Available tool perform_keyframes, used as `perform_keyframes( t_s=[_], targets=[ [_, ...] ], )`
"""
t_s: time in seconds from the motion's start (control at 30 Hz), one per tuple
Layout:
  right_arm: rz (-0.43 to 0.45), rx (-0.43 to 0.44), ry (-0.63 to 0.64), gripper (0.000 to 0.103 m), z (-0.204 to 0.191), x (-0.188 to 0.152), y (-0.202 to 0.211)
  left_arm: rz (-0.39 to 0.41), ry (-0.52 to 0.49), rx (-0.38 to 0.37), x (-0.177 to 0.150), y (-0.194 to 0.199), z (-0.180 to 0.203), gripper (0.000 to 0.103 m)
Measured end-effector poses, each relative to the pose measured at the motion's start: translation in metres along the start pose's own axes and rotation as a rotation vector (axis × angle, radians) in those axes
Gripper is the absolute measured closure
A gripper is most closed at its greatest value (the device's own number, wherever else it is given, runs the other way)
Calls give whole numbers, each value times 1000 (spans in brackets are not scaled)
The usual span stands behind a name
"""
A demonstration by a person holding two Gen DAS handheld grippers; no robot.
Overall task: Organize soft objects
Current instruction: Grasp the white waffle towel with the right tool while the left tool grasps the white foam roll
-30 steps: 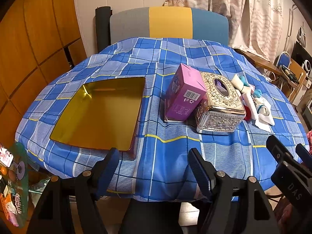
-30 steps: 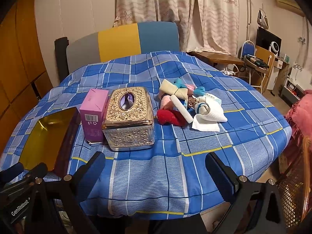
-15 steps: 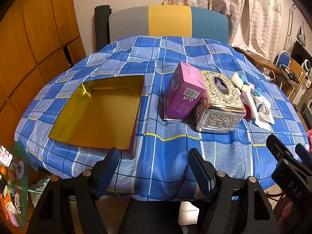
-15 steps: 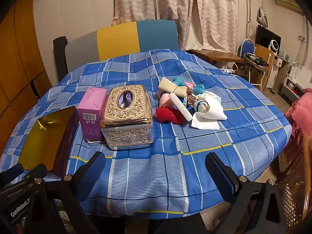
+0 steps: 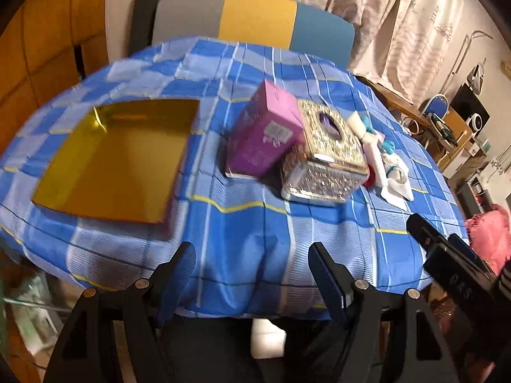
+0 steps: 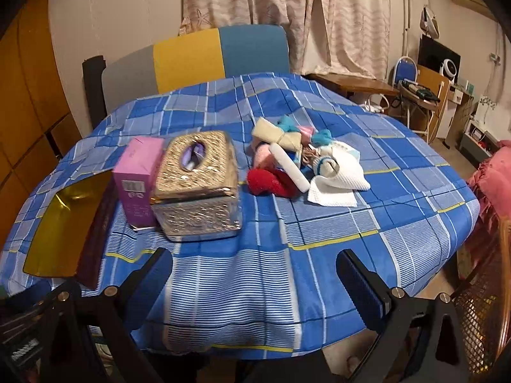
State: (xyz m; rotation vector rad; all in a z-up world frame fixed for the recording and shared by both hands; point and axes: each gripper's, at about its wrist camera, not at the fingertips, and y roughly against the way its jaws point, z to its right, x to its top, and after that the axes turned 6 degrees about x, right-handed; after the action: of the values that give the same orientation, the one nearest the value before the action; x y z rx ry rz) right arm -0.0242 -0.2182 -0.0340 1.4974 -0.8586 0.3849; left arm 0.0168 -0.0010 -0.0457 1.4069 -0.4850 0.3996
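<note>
A pile of soft items [image 6: 297, 159] lies right of centre on the blue checked table: a red fuzzy piece [image 6: 268, 182], a white cloth [image 6: 338, 185], a cream roll and teal bits. In the left wrist view the pile [image 5: 386, 166] shows behind the tissue box. A gold tin tray [image 5: 111, 162] lies open at the left, also in the right wrist view [image 6: 60, 223]. My left gripper [image 5: 255, 271] is open and empty at the table's near edge. My right gripper [image 6: 255, 274] is open and empty, near the front edge.
An ornate gold tissue box [image 6: 198, 185] and a pink carton [image 6: 137, 175] stand between the tray and the pile. A colour-block chair [image 6: 198, 60] is behind the table. Furniture stands at the right; a pink cushion [image 6: 491, 185] is near the table's right side.
Both grippers have shifted a little; the left wrist view has swung and tilted, with motion blur. Nothing on the table has moved.
</note>
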Motion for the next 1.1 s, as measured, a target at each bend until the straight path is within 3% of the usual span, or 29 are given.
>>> perform_keyframes(
  t_s=[0.2, 0.4, 0.5, 0.7, 0.83, 0.93, 1.1],
  targets=[
    [-38, -34, -30, 0, 59, 2, -25, -39, -117, 90, -14, -22, 28, 30],
    [-33, -11, -136, 0, 124, -1, -46, -48, -183, 8, -15, -32, 60, 30],
    [20, 22, -177, 0, 148, 1, -52, -56, -211, -16, -10, -41, 79, 30],
    [48, -12, 8, 0, 153, 27, -81, -140, -209, -123, -5, -65, 105, 30],
    [24, -6, -16, 0, 165, 49, -107, -178, -210, -148, -2, -75, 121, 30],
    [-4, 7, -55, 1, 173, 62, -132, -192, -232, -129, 0, -79, 130, 30],
    [-26, -5, -35, 13, 177, 73, -168, -168, -318, -85, 0, -82, 151, 38]
  ],
)
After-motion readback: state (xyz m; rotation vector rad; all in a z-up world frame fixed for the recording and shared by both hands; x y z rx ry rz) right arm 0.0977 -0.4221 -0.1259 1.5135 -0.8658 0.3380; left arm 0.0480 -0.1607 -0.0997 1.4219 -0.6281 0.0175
